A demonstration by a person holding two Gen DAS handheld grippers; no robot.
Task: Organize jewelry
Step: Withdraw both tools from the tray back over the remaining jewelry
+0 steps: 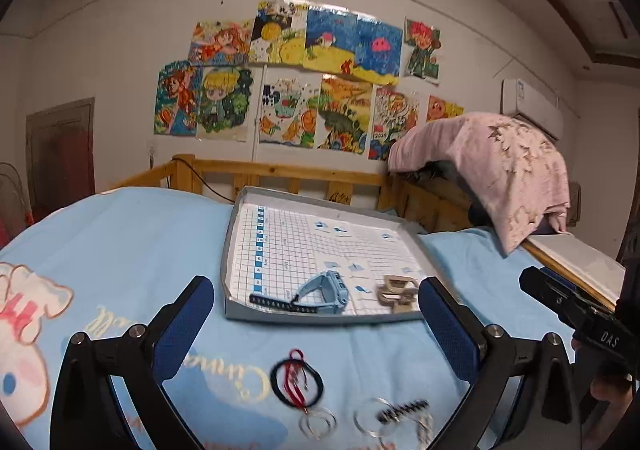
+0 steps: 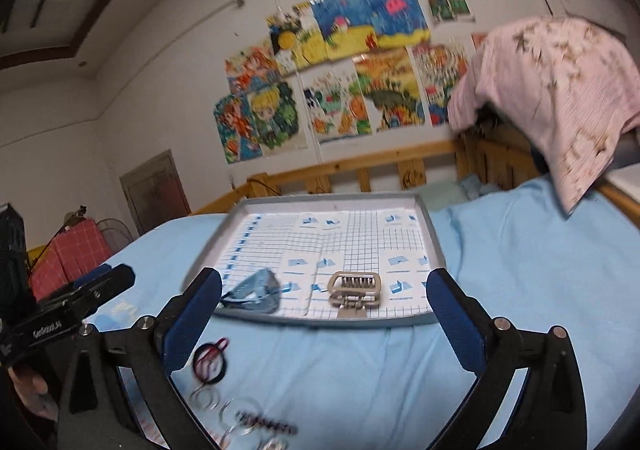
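Both grippers, left [image 1: 316, 314] and right [image 2: 324, 308], hung spread wide and empty above the blue sheet [image 1: 120, 242]. Loose pieces lay near: black-and-red cord [image 1: 296, 380], clear rings [image 1: 318, 422], dark clip [image 1: 402, 410]. Watch [image 1: 326, 290] and metal buckle [image 2: 354, 288] already sat in the tray [image 2: 328, 201]. Best to pinch the cord low, one strand, then lift clear. Readable: "DAS" on the right gripper's body; sheet lettering too blurred.

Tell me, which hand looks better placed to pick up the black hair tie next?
Left, probably. The black hair tie lies centred between the open left tool, while it sits off to the side of the open right tool.
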